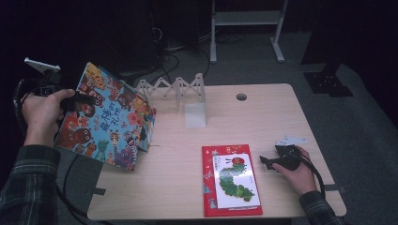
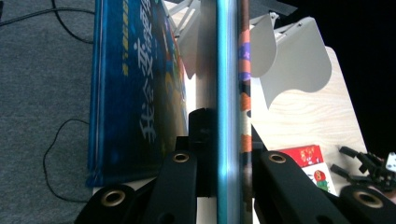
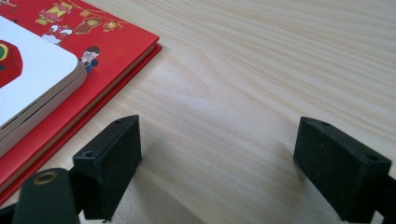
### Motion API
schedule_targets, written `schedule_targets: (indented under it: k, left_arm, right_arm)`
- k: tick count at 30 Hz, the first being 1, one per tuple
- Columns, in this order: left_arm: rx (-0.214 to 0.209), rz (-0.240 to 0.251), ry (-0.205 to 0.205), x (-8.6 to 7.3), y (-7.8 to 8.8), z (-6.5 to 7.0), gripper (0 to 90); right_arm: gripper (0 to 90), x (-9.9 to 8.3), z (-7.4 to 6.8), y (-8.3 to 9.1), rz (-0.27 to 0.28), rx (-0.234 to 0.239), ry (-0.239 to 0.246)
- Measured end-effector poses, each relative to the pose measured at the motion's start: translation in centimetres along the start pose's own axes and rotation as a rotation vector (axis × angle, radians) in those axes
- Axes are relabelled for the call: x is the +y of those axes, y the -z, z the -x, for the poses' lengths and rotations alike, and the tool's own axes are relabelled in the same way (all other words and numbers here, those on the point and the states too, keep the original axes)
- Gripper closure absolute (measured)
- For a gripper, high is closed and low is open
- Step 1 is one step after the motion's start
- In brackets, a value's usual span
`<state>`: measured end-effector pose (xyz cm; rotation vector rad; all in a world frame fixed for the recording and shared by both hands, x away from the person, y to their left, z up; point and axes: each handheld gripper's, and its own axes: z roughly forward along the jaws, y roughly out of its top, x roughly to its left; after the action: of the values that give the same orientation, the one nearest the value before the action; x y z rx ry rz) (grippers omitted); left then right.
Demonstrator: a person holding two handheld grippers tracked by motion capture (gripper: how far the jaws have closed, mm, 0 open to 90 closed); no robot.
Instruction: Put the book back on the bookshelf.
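- Left gripper (image 1: 77, 99): in the high view it sits at about 9 o'clock, off the left edge of the table (image 1: 263, 108), carried in the person's left hand (image 1: 42, 115). Its jaws are clamped on the upper left edge of the animal picture book (image 1: 105, 117).
- Left gripper view: the two black jaws stand close together with the book's teal board edge (image 2: 227, 93) pinched between them; the pads press on both faces. A second dark blue book (image 2: 135, 88) lies against the same stack on the left of that view; whether it is also inside the grip cannot be told.
- The animal picture book is lifted and tilted, cover facing the camera, its lower corner over the table's left edge at about 8 o'clock.
- Right gripper (image 1: 268, 162): at about 4 o'clock on the table, held in the right hand (image 1: 295, 171), pointing toward 9 o'clock.
- Right gripper view: the jaws stand wide apart, nothing between them, pads low over bare wood.
- The red book (image 1: 230, 180) lies flat at about 6 o'clock with a white caterpillar board book (image 1: 234, 180) on top; its edge (image 3: 93, 70) is just beside the right gripper's left jaw, apart from it.
- A white folding rack (image 1: 173, 86) stands at about 11 o'clock on the table.
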<state>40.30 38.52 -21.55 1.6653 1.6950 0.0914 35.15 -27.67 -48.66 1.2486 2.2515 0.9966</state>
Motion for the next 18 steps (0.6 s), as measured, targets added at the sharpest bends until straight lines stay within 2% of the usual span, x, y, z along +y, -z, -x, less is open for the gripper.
schedule_targets:
  k: [6, 12, 18]
  left_arm:
    - [0.022, -0.002, 0.034, 1.1, -1.4, 0.1, 80.8]
    - [0.059, -0.021, 0.049, 2.3, -3.2, 0.1, 80.8]
    - [0.074, -0.029, 0.058, 3.2, -4.9, -0.1, 80.8]
  right_arm:
    - [13.9, 0.0, 0.0, 0.0, 0.0, 0.001, 0.0]
    - [13.8, 0.0, 0.0, 0.0, 0.0, 0.001, 0.001]
    - [13.8, -0.1, 0.0, 0.1, 0.001, 0.001, -0.001]
